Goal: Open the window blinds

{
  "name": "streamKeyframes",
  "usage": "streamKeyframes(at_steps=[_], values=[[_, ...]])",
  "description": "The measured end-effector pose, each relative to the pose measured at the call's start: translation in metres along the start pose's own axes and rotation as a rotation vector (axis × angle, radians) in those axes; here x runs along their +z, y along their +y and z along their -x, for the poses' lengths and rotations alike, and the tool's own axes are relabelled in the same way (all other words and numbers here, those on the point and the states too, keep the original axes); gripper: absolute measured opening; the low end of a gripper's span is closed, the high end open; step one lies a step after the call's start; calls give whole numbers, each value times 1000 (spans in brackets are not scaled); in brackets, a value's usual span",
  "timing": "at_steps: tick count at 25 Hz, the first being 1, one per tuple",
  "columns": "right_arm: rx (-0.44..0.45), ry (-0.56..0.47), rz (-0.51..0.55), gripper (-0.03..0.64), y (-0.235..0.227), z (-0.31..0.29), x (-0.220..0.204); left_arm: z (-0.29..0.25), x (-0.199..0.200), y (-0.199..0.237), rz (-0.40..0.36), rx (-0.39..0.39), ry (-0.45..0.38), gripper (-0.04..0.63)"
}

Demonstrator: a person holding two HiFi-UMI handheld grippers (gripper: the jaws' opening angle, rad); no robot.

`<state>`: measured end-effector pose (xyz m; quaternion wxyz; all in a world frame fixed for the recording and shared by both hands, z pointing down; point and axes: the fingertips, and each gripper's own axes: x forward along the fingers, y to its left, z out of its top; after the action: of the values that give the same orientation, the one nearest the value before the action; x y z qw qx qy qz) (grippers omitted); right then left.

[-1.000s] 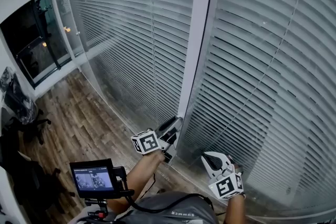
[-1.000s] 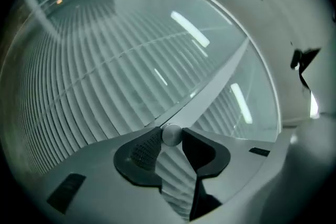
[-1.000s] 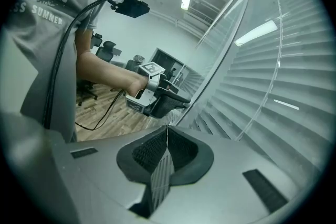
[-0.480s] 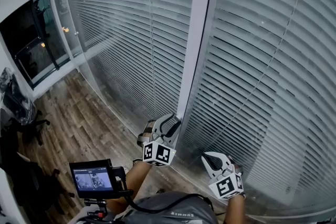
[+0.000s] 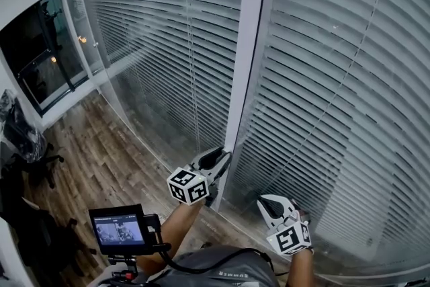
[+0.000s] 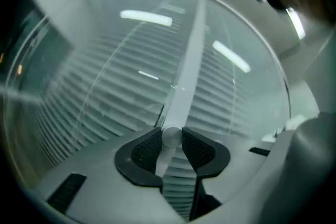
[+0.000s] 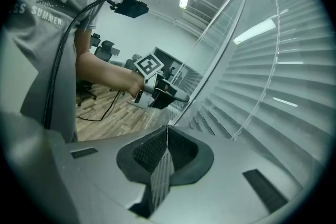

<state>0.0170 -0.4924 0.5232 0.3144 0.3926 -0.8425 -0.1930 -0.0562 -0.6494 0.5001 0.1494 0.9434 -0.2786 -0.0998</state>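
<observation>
Left tool [image 5: 216, 159] closing on wand [image 6: 171, 137], beside post [image 5: 245, 64]

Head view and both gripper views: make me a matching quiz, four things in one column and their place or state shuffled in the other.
Things:
1. left tool
2. right tool
3. small black monitor with lit screen
4. white slatted window blinds

Places or states:
A. jaws together, nothing between
B. on either side of the white upright post
C. pads on a round white knob
D. low, beside the person's left forearm

Pairs: 1-C, 2-A, 3-D, 4-B.

The left tool's jaws have just been closing, with the knob between them.
</observation>
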Motion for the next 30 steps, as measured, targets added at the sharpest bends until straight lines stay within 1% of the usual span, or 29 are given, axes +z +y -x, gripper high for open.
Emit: streamKeyframes(at_steps=[1,2,3,4,5,8,19,21,22,24,25,28,30], values=[[1,-1,-1,2,0,-1,0,0,0,3,212,-46,-43,128],[2,-3,-1,2,0,-1,0,0,0,6,387,-86,-82,129],[3,-4,0,2,0,-2,0,0,0,7,509,-113,-112,129],[4,-6,1,2,1,-2,1,0,0,7,571,-128,-129,129],[5,-7,2,2,1,-3,1,0,1,7,588,-132,-134,129],[8,-10,3,2,1,-4,2,0,0,7,578,-129,-132,129],[5,-3,2,2,1,-3,0,0,-1,10,610,-126,-136,129],[4,-4,0,2,4,-4,-1,1,-3,9,577,-135,-129,129],[3,-5,-2,2,8,-4,-2,2,-5,8,543,-142,-118,130],[2,-14,-10,2,13,-2,-1,5,-9,6,431,-137,-76,133],[4,-21,-12,2,13,-1,0,5,-10,5,352,-123,-50,133],[18,-51,-12,2,7,2,6,6,-3,-3,74,-73,35,133],[17,-68,-28,2,5,4,9,11,-2,-8,-92,-49,79,133]])
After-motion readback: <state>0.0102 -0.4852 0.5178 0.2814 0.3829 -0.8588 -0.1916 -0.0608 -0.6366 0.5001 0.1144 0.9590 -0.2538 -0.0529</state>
